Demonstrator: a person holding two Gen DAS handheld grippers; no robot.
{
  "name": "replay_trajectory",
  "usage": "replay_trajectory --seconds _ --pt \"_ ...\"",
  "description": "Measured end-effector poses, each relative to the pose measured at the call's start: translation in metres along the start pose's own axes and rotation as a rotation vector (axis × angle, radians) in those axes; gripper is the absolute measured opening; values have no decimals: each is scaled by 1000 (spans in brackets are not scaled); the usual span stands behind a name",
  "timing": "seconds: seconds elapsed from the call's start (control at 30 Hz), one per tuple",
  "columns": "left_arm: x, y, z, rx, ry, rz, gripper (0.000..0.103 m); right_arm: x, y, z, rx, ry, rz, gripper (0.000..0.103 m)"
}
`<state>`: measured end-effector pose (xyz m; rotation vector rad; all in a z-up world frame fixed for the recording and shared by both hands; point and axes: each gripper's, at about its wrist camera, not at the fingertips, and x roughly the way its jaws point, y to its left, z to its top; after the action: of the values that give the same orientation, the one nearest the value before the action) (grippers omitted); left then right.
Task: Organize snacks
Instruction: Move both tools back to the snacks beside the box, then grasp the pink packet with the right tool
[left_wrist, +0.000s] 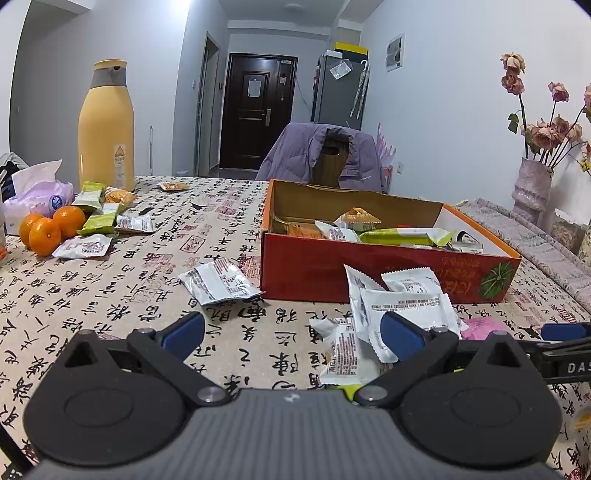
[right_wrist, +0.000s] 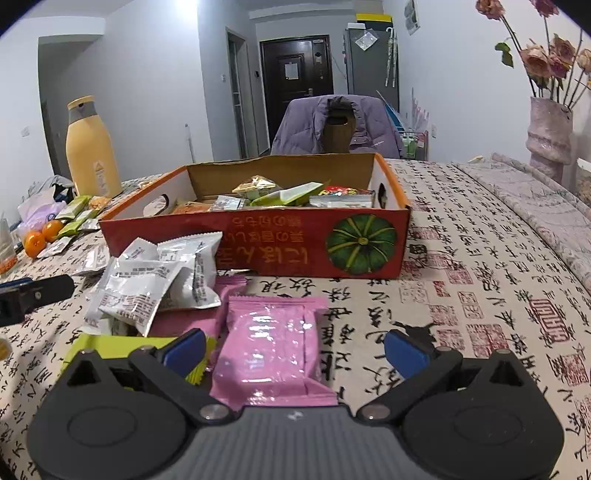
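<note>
Both grippers' jaws stood open: the right gripper (right_wrist: 293, 349) straddled a pink packet (right_wrist: 273, 339), and white packets (left_wrist: 391, 314) lay by the left gripper (left_wrist: 291, 332), near the red box (left_wrist: 369, 273).

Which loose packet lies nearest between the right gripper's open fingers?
The pink packet, flat on the tablecloth between the right gripper fingers. The white packets are piled further left, nearer the red box.
</note>
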<state>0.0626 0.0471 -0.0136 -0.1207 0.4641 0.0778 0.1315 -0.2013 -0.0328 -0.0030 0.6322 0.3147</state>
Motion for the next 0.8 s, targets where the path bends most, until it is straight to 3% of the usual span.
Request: replay_trajectory --seconds 0.4,0.6,0.8 --pt "1 2 -1 0 9 9 103 25 4 2 -39 65 -13 101" --pt "0 2 -2 -2 10 5 103 31 8 0 -71 79 -9 93" --pt "0 4 -4 -10 17 10 103 26 11 -3 -87 55 9 77"
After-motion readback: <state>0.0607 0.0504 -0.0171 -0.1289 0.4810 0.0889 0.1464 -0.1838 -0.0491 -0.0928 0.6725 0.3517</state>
